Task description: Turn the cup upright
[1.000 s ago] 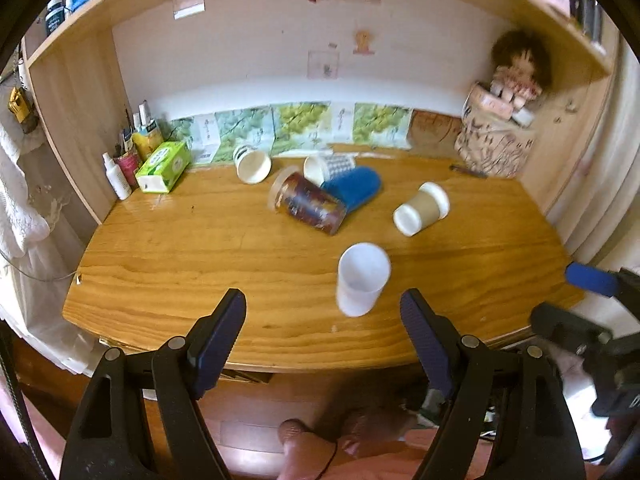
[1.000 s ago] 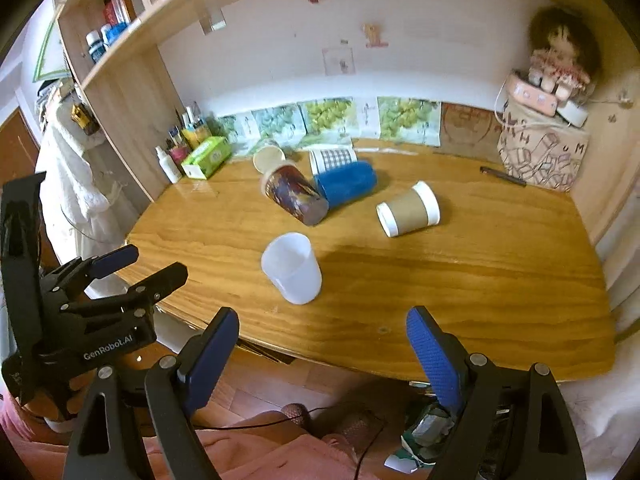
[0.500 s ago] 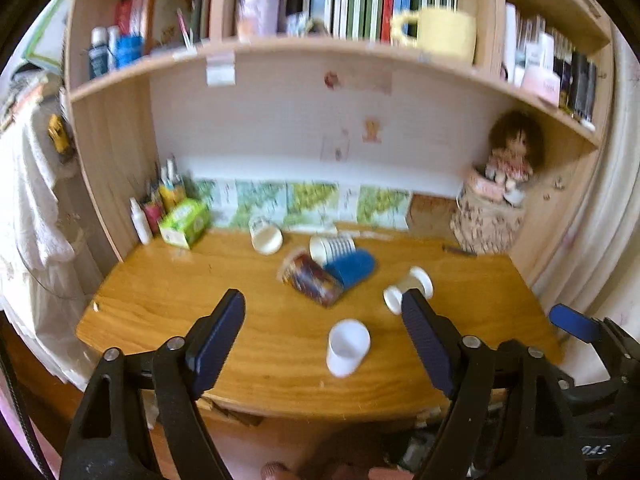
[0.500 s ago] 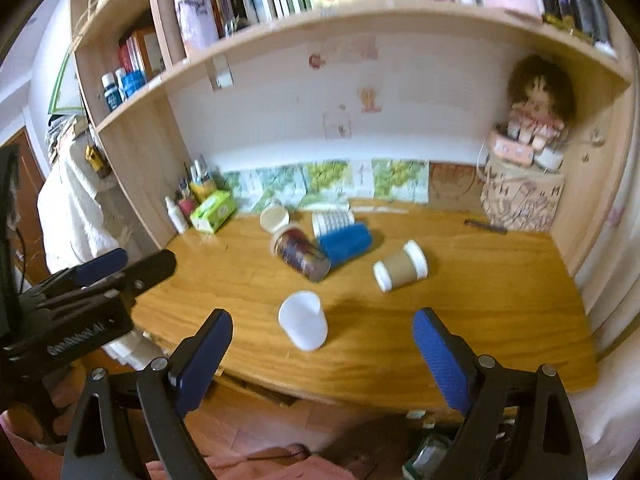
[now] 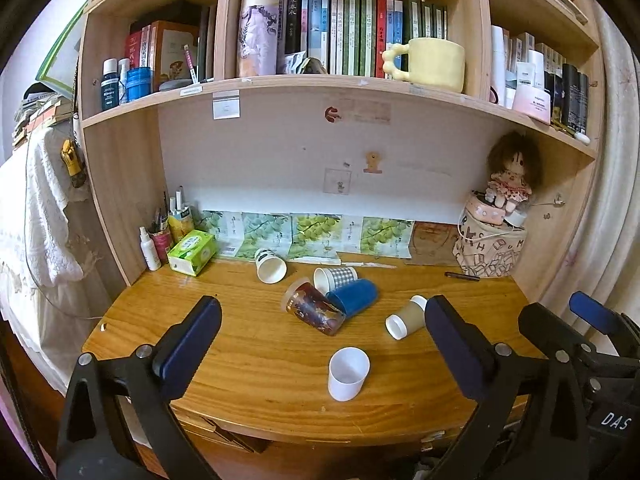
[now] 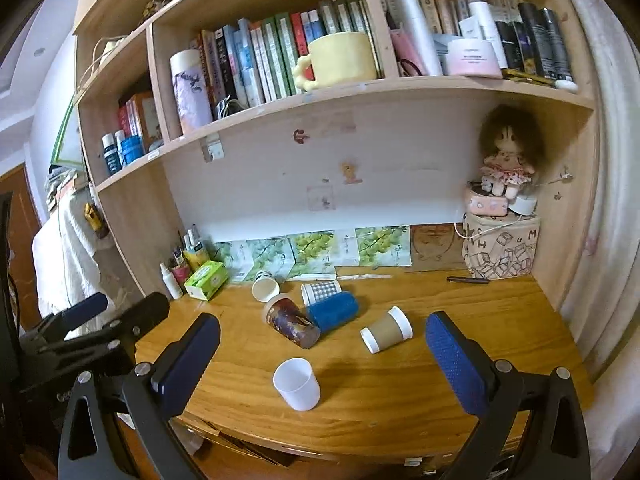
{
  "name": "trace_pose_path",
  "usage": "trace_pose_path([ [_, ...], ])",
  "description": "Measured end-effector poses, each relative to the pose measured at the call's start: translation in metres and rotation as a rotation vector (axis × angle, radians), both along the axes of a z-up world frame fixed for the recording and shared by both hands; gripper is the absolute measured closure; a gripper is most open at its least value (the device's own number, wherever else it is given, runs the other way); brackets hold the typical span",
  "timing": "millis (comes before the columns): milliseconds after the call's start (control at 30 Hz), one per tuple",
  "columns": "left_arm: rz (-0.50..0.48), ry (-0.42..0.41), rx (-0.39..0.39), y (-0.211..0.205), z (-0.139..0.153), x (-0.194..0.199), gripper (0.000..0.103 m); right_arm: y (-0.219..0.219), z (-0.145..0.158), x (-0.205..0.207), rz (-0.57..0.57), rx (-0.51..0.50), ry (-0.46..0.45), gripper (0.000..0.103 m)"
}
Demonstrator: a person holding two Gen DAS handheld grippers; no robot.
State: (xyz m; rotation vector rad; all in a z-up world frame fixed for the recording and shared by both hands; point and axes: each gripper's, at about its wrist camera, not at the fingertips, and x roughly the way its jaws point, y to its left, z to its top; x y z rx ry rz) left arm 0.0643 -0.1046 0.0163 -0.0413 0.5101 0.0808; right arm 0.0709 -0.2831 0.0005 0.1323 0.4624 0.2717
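Note:
A white plastic cup (image 5: pixel 348 373) (image 6: pixel 297 384) stands upright near the desk's front edge. Behind it several cups lie on their sides: a dark patterned cup (image 5: pixel 314 312) (image 6: pixel 291 322), a blue cup (image 5: pixel 354 297) (image 6: pixel 333 311), a checked cup (image 5: pixel 334 277) (image 6: pixel 320 292), a white paper cup (image 5: pixel 271 268) (image 6: pixel 265 288) and a brown cup with a white lid (image 5: pixel 406 317) (image 6: pixel 387 330). My left gripper (image 5: pixel 320 354) is open and empty, held back from the desk front. My right gripper (image 6: pixel 322 360) is open and empty too, beside it.
The wooden desk (image 5: pixel 248 344) sits under a bookshelf with books and a yellow mug (image 5: pixel 432 65). A green tissue box (image 5: pixel 191 252) and bottles stand at the back left. A printed bag with a doll (image 5: pixel 510 184) stands back right, a pen (image 5: pixel 462 276) before it.
Both grippers have pulled back and tilted up from the desk, so the shelves now show. The cups have not moved. Both grippers stay open.

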Motion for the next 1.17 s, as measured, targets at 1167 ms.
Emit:
trace_pose_path([
  [1167, 0.025, -0.049, -0.01, 0.0, 0.005, 0.003, 0.001, 0.001, -0.002, 0.016, 0.017, 0.005, 0.027, 0.0],
])
